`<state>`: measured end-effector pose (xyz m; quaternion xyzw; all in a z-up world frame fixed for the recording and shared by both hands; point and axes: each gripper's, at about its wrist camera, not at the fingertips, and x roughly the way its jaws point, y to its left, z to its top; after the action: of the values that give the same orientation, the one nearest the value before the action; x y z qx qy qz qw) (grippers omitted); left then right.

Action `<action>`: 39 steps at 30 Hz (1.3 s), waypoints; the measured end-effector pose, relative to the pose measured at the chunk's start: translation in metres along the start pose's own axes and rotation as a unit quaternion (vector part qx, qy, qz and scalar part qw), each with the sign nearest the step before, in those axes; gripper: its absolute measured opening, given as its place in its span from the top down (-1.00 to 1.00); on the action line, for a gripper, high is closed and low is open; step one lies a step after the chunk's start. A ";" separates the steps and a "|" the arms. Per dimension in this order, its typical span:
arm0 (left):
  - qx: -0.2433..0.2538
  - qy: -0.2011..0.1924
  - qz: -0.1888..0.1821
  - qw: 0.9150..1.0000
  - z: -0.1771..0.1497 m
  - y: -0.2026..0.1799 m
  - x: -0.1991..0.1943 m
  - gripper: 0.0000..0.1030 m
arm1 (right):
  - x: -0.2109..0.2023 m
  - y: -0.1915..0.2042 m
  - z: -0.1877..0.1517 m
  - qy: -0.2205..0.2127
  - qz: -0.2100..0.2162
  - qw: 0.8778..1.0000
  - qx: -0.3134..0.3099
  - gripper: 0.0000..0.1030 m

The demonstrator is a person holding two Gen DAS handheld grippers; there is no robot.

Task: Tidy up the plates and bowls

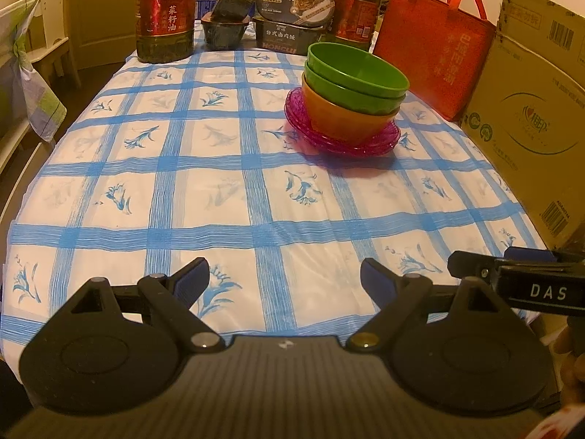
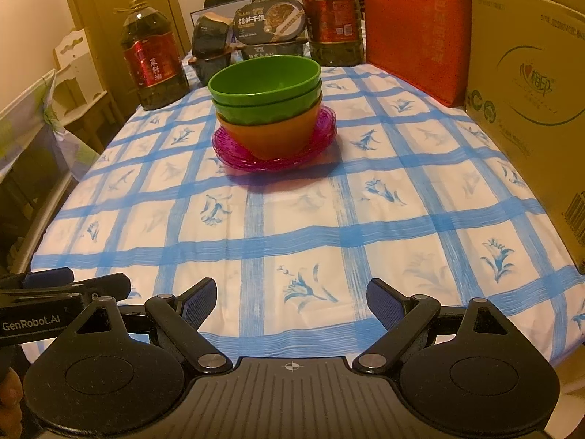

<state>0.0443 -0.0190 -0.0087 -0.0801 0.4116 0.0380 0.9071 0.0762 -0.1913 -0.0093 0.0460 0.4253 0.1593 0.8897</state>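
Note:
Two green bowls [image 1: 356, 77] sit nested in an orange bowl [image 1: 343, 122], which stands on stacked pink plates [image 1: 299, 119] at the table's far middle. The stack also shows in the right wrist view: green bowls [image 2: 265, 84], orange bowl [image 2: 270, 135], pink plates [image 2: 234, 153]. My left gripper [image 1: 285, 274] is open and empty above the near table edge. My right gripper [image 2: 290, 294] is open and empty, also near the front edge. The right gripper's side shows at the left wrist view's right edge [image 1: 530, 285].
Two oil bottles [image 1: 164, 11] [image 1: 356, 11], dark food boxes [image 1: 292, 18] and a dark pot [image 1: 226, 18] line the far edge. A red bag [image 1: 435, 47] and a cardboard box [image 1: 530, 109] stand along the right. A chair [image 1: 33, 73] is on the left.

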 end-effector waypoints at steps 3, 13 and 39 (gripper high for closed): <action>-0.001 0.001 -0.001 1.000 0.000 0.000 0.000 -0.71 | 0.000 0.000 0.000 0.000 0.000 1.000 0.000 -0.72; 0.000 0.000 -0.001 1.000 0.000 0.000 0.000 -0.71 | 0.001 0.000 -0.001 0.002 -0.001 1.000 0.001 -0.72; 0.000 0.001 -0.001 1.000 0.000 -0.002 0.000 -0.71 | 0.002 -0.002 -0.001 0.002 -0.001 1.000 0.001 -0.72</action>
<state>0.0447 -0.0211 -0.0086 -0.0808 0.4124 0.0370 0.9067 0.0769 -0.1926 -0.0115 0.0462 0.4277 0.1582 0.8888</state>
